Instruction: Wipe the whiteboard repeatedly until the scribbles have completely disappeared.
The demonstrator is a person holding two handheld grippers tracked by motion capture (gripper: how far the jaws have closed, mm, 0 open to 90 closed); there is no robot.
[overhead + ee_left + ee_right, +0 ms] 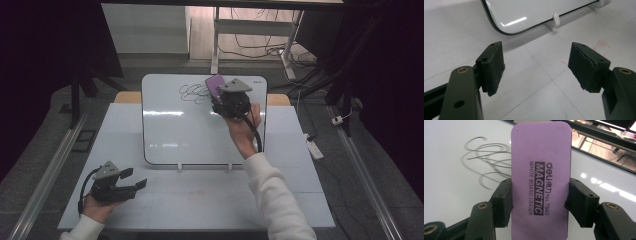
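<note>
Nearest, at the lower left of the high view: left gripper [134,181] resting low over the pale tabletop [200,200], jaws spread wide and empty, pointing toward the board. In the left gripper view, the same gap between the two black pads [492,66], bare tabletop beneath, and one rounded corner of the whiteboard [511,17] just beyond, propped on small white feet [556,20].

Farther out, past the middle of the tabletop: whiteboard [200,130] leaning up on its stand, most of its face clean and glossy. Right hand [241,131] raised against it, sleeve reaching in from the bottom edge.

Farther still, near the board's upper edge: right gripper [220,102] clamped on a purple eraser [215,85], jaws pinching its two long sides. In the right gripper view, eraser [540,175] upright between the pads, printed label facing the camera, held just in front of the board surface; contact with the board impossible to tell. Beside it, to the left, a tangle of dark looping scribble [487,162], seen also in the high view [192,92] just left of the eraser.

Judged from this: eraser picked up and brought to the marks, wiping barely begun or not yet begun, whole scribble left to clear, then eraser to set down.
</note>
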